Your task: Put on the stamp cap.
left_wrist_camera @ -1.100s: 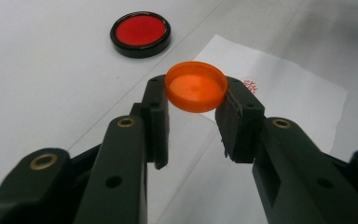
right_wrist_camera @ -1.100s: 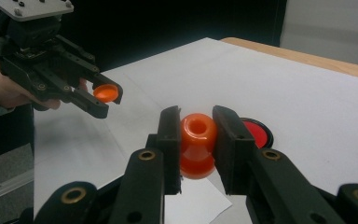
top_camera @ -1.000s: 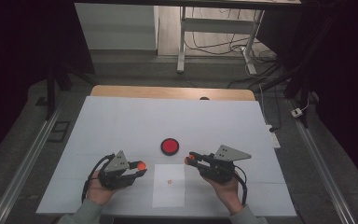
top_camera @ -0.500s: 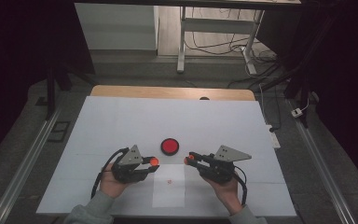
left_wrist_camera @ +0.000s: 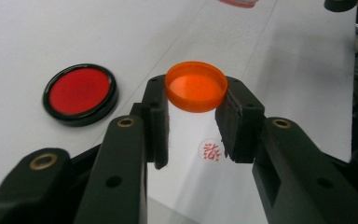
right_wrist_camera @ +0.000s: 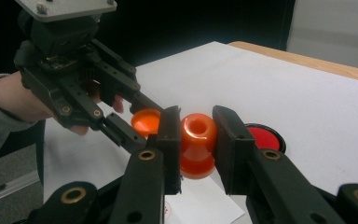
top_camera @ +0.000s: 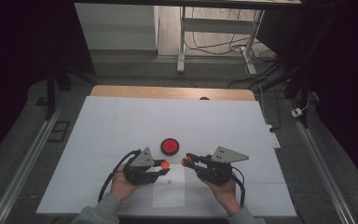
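My left gripper [top_camera: 164, 164] [left_wrist_camera: 196, 100] is shut on a round orange cap [left_wrist_camera: 196, 86] [top_camera: 165, 164] [right_wrist_camera: 145, 122], its hollow side facing the right gripper. My right gripper [top_camera: 186, 162] [right_wrist_camera: 196, 135] is shut on an orange waisted stamp body [right_wrist_camera: 198, 144] [top_camera: 185, 162]. The two orange parts face each other a short gap apart, above a white paper sheet [top_camera: 170, 191] that bears a small red round stamp mark [left_wrist_camera: 210, 151] [top_camera: 169, 182]. A red ink pad in a black round case [top_camera: 170, 146] [left_wrist_camera: 80, 93] [right_wrist_camera: 265, 137] lies on the table just beyond the grippers.
The white table top [top_camera: 121, 126] ends in a wooden strip [top_camera: 168, 92] at the far edge. Beyond it stand a metal frame leg [top_camera: 182, 42] and loose cables [top_camera: 242, 81] on the floor. Rails [top_camera: 32, 154] run along both sides.
My left gripper has moved to the right with the orange cap, closing the gap to the right gripper's stamp body. The right gripper has stayed still.
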Motion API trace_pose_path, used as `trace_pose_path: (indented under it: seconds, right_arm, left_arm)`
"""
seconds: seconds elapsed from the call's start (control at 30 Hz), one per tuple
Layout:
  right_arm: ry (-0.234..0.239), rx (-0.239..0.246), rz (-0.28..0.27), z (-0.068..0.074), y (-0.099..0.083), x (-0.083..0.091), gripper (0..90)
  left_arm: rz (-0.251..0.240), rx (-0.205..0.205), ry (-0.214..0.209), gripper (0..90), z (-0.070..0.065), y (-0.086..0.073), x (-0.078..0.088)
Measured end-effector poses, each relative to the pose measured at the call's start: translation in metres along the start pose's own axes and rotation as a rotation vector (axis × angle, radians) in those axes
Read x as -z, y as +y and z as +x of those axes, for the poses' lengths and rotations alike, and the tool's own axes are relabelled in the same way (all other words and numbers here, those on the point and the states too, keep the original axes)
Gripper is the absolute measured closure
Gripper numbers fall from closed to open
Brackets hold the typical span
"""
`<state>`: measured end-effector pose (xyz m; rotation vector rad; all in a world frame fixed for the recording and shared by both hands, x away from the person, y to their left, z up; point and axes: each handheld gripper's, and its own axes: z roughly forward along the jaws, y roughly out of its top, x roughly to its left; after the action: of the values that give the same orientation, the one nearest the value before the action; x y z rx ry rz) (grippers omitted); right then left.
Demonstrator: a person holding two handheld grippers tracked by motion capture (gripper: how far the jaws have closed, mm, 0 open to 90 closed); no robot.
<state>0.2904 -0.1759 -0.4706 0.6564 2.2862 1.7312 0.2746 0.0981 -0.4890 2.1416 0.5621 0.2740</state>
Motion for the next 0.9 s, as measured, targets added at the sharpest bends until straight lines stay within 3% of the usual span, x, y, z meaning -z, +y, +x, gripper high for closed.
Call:
trace_pose_path:
  seconds: [0.53, 0.9]
  right_arm:
    - [0.015, 0.002, 0.003, 0.004, 0.000, -0.003, 72.8]
    - [0.041, 0.003, 0.015, 0.010, -0.001, -0.012, 72.8]
  left_arm:
    - [0.025, -0.017, -0.026, 65.3, -0.009, 0.005, -0.019]
    - [0.028, -0.027, -0.030, 65.3, -0.012, 0.007, -0.023]
